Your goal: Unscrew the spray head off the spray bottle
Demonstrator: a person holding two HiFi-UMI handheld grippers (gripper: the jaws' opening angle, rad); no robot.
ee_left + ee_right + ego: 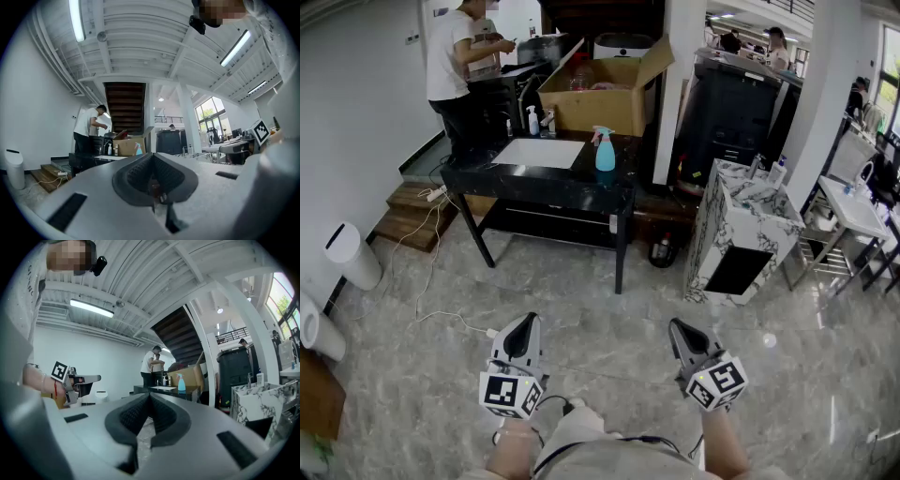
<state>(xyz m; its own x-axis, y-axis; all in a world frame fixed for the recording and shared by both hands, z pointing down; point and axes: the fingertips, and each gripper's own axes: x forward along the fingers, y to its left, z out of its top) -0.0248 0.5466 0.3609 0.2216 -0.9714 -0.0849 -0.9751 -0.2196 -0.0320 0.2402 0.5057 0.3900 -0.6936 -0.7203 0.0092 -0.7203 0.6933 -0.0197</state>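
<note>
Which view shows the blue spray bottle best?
Head view: the spray bottle stands whole and unobstructed, upright on the black table, in front of the cardboard box. The right gripper view shows the spray bottle smaller, far off but clear. In the left gripper view it is tiniest, hard to separate from the box.

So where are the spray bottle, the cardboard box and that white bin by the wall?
spray bottle [606,156]: head view, on its blue body.
cardboard box [586,111]: head view, on its front wall.
white bin [354,259]: head view, on its side.
</note>
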